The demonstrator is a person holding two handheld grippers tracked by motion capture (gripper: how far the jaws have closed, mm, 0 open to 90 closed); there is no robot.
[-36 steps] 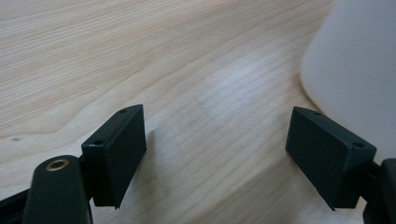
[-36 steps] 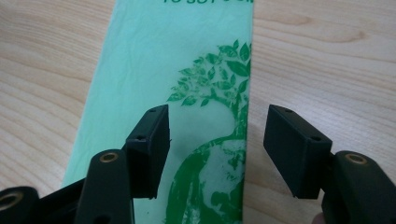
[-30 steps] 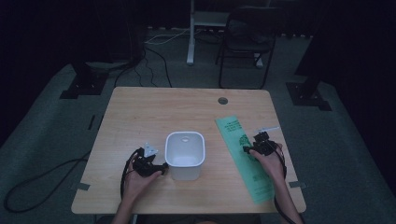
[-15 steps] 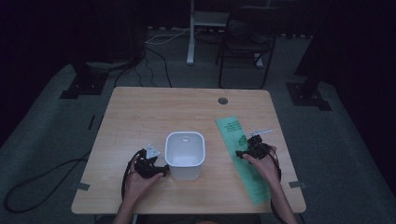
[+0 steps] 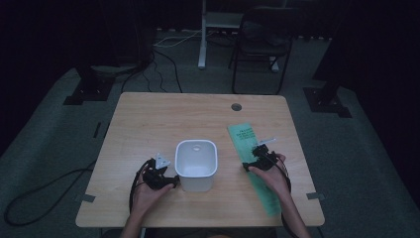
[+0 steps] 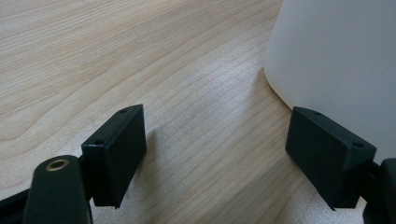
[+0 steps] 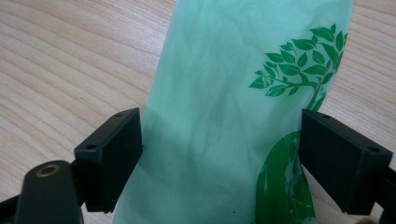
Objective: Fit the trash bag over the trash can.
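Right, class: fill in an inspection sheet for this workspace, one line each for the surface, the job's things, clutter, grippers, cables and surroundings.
Surface: wooden table, a round hole near its far edge.
Job's things: white bin upright, open; green bag flat on the table to its right.
Clutter: nothing seen.
Grippers: left gripper open on the table, one jaw close by the bin wall; right gripper open, jaws just widened, the bag lying between them, pads not pressing.
Cables: one trails from each gripper; more cables on the floor beyond.
Surroundings: dark room, carpet, a chair behind the table.
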